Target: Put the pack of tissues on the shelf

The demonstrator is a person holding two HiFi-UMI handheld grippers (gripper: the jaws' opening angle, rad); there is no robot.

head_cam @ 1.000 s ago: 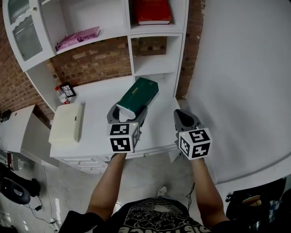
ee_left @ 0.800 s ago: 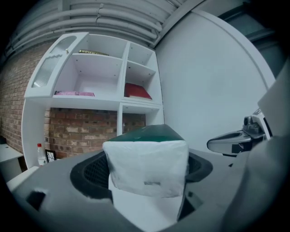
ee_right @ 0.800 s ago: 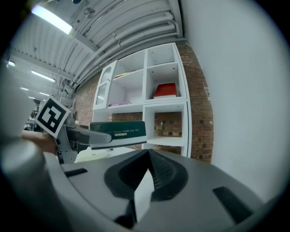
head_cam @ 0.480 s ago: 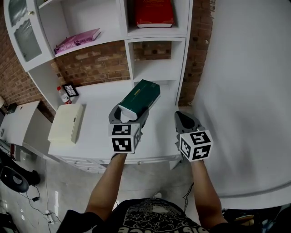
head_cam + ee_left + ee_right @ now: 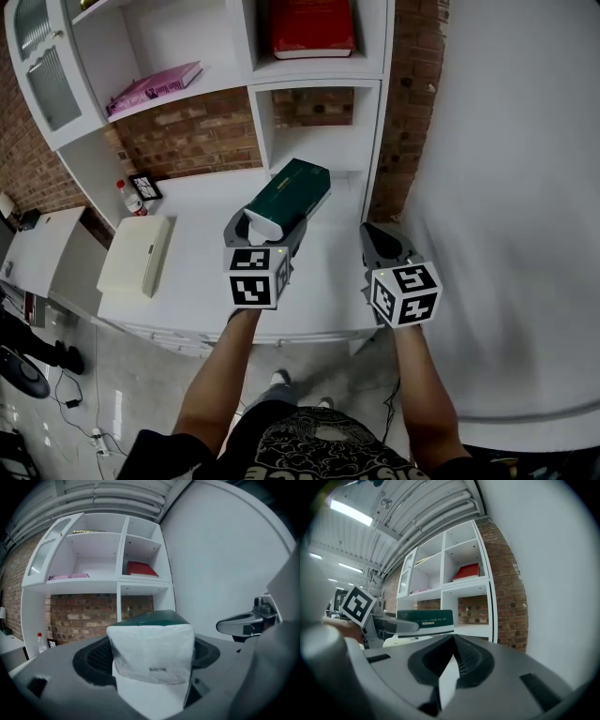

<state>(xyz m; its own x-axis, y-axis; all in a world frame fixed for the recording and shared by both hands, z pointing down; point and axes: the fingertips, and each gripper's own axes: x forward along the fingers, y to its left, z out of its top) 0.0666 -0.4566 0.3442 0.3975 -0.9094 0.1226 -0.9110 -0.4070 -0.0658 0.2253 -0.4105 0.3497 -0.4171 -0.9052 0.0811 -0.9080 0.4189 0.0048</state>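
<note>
Left gripper (image 5: 150, 657): jaws clamped on the near end of the pack (image 5: 294, 187), a dark meshed pad at each side (the white end fills the whole gap).
Pack: long brick shape with glossy dark-green wrap on top and sides and soft, crinkled white film at the gripped end. It is held in the air over the counter, its far end aimed at the shelf and not touching it.
Right gripper (image 5: 452, 660): jaws pressed together with nothing between them. Matte grey plastic with ribbed inner faces; it sits just beside the left gripper, to the pack's right.
Counter (image 5: 197, 211): flat, smooth and white, under the pack.
Shelf (image 5: 319, 141): white boxy unit of open square bays at the counter's back.
Red book (image 5: 312, 26): lies flat in the bay above.
Pink book (image 5: 155, 86): thin, flat on the left board.
Cream box (image 5: 138, 253): low slab with rounded edges at the counter's left.
Bottle (image 5: 125, 197): small, at the back left, near a black frame (image 5: 143, 186).
Brick (image 5: 192, 131): rough red-brown courses behind the shelf.
Wall (image 5: 506, 169): plain smooth white, at the right.
</note>
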